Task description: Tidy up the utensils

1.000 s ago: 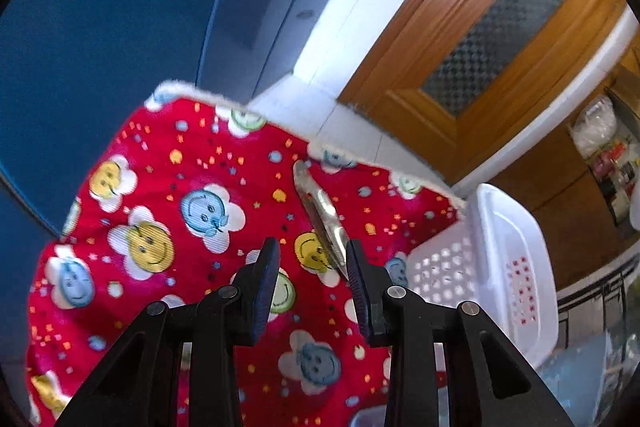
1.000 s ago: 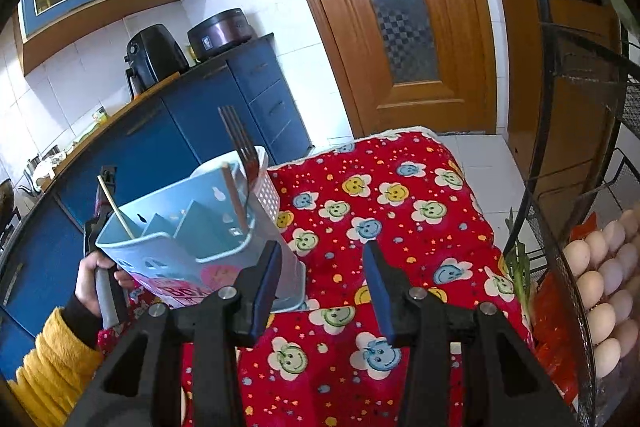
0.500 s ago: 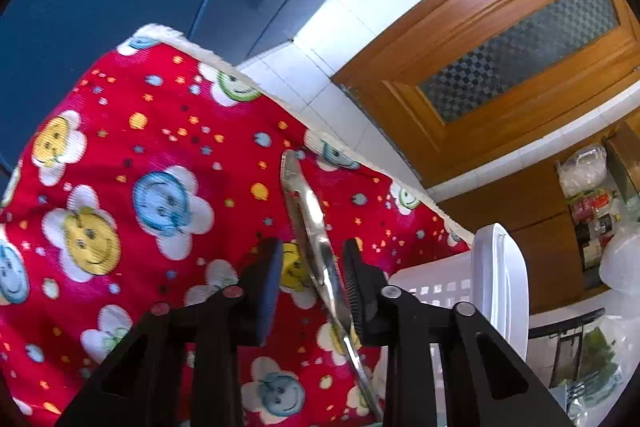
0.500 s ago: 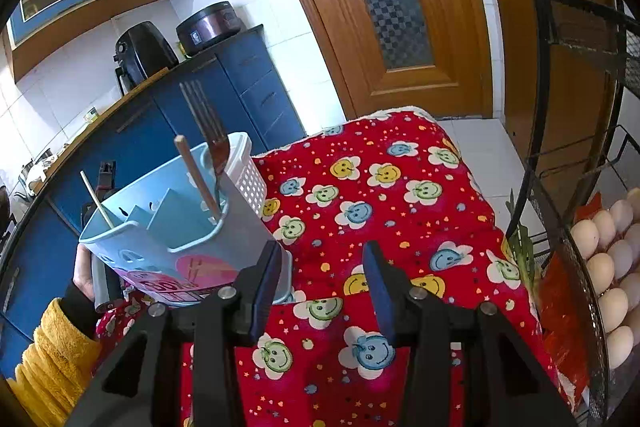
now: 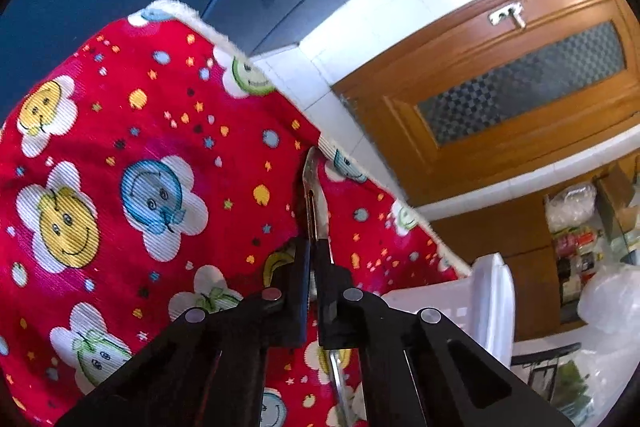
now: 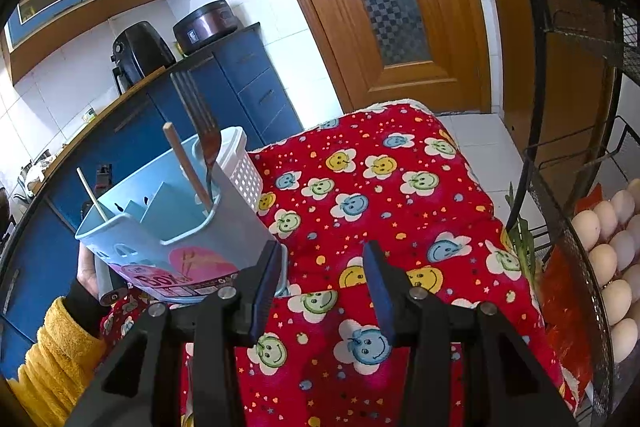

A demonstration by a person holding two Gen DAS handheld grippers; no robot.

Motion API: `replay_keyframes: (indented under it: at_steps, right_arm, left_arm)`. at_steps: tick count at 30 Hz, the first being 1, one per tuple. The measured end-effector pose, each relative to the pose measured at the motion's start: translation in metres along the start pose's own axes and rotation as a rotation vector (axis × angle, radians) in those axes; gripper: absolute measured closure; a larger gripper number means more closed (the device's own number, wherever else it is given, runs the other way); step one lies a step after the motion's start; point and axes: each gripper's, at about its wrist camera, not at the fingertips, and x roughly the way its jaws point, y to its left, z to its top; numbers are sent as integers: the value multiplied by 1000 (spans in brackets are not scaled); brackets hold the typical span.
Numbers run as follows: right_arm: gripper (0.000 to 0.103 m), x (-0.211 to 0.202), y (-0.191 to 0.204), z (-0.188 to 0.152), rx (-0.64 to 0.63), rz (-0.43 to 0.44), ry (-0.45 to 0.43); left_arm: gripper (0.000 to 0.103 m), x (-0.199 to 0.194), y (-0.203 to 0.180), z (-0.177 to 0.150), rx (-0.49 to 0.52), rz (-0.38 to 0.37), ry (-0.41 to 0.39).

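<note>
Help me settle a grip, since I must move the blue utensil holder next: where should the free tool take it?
Take the blue utensil holder by its near rim beside the fork, coming from above. The open right tool faces it; the thin upright wall suits two fingers, the wide body does not.

Eggs [image 6: 600,255] fill a wire basket [image 6: 576,239] beside the wooden door [image 6: 384,3].

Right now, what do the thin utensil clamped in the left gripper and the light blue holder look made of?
The thin shiny utensil in the left gripper looks like polished metal, probably steel: it mirrors light. The light blue utensil holder looks like moulded plastic with a smooth, slightly glossy wall and cut slots.
</note>
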Motion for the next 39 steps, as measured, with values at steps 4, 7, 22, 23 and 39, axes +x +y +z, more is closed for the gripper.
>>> replay_keyframes:
  at_steps: [4, 7, 22, 23, 39]
  right_arm:
    - [57, -1, 1, -2, -1, -1, -3]
    - [57, -2, 2, -5, 2, 7, -2]
    - [57, -15, 14, -20, -6, 29, 0]
    - [57, -16, 15, -21, -7, 33, 2]
    - [57, -34, 31, -42, -23, 71, 3]
  left_arm:
    - [102, -26, -2, 2, 34, -7, -85]
    - [102, -54, -8, 5, 78, -14, -170]
    - [102, -205, -42, -11, 281, 0, -564]
    - [102, -216, -47, -14, 298, -5, -583]
    - [102, -290, -120, -87, 492, -140, -700]
